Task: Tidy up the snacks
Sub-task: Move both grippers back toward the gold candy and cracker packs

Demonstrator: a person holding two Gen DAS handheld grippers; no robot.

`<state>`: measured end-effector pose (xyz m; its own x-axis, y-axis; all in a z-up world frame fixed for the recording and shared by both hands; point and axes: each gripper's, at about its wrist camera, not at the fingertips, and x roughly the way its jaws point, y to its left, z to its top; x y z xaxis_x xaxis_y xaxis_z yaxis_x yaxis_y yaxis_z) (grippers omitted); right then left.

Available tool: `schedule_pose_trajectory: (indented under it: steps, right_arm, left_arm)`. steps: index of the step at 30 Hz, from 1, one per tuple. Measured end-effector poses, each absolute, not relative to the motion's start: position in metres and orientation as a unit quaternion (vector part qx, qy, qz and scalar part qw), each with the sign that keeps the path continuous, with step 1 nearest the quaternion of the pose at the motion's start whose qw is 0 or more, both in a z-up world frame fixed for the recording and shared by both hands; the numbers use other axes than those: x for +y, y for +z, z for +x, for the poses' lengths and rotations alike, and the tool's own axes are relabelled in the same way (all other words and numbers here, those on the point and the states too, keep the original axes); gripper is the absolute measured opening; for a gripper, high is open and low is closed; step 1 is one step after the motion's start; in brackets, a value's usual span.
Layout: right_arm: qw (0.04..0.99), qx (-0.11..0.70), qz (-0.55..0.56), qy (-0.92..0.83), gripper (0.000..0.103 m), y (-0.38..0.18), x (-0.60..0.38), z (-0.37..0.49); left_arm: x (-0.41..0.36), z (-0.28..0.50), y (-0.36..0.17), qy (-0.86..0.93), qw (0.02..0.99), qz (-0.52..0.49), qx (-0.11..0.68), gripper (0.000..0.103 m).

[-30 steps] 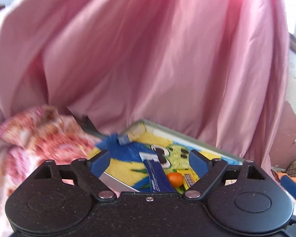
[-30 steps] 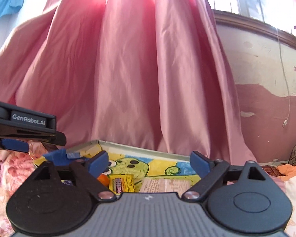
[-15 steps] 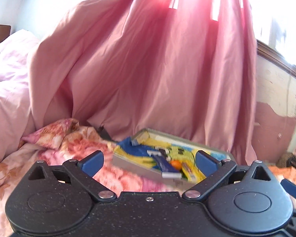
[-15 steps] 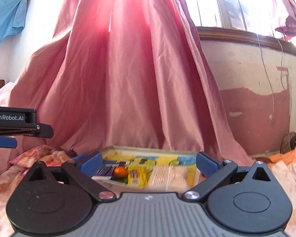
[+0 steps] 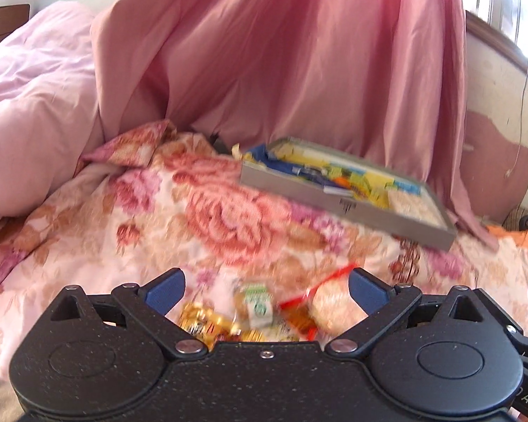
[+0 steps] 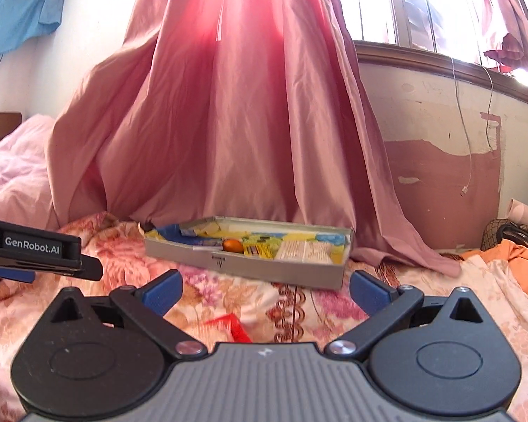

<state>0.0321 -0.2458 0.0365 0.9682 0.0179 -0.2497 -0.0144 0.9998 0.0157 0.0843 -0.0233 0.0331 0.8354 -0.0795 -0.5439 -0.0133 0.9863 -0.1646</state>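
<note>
A shallow grey box (image 5: 334,202) lies on the floral bed cover and holds several snacks: a blue packet (image 6: 174,230), an orange round sweet (image 6: 233,245) and a pale wafer pack (image 6: 299,250). Loose snacks lie on the cover just under my left gripper (image 5: 265,290): gold-wrapped candies (image 5: 200,320), a small green-and-white packet (image 5: 258,304) and a red-edged bag (image 5: 329,302). The left jaws stand wide open above them, touching nothing. My right gripper (image 6: 265,292) is also open and empty, well short of the box (image 6: 250,265), with a red packet corner (image 6: 234,323) below it.
A pink curtain (image 6: 228,123) hangs down onto the bed behind the box. A pink quilt (image 5: 35,105) is piled at the left and orange cloth (image 6: 510,256) lies at the right. The left tool's black housing (image 6: 35,249) shows at the right view's left edge.
Both grippers have drawn back from the box, which now sits farther off. The loose snacks on the cover have come into the left view. The left jaws stand a little wider.
</note>
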Motion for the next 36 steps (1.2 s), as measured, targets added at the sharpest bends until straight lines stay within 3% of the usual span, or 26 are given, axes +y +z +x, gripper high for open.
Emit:
schedule_pose_trajectory:
  steps: [19, 36]
  right_arm:
    - [0.938, 0.338, 0.033, 0.07, 0.103, -0.017, -0.231, 0.033]
    - [0.932, 0.355, 0.029, 0.067, 0.103, -0.02, -0.227, 0.038]
  left_arm:
    - [-0.007, 0.065, -0.02, 0.025, 0.906, -0.053, 0.42, 0.096]
    - [-0.006, 0.069, -0.027, 0.028, 0.9, -0.056, 0.431, 0.095]
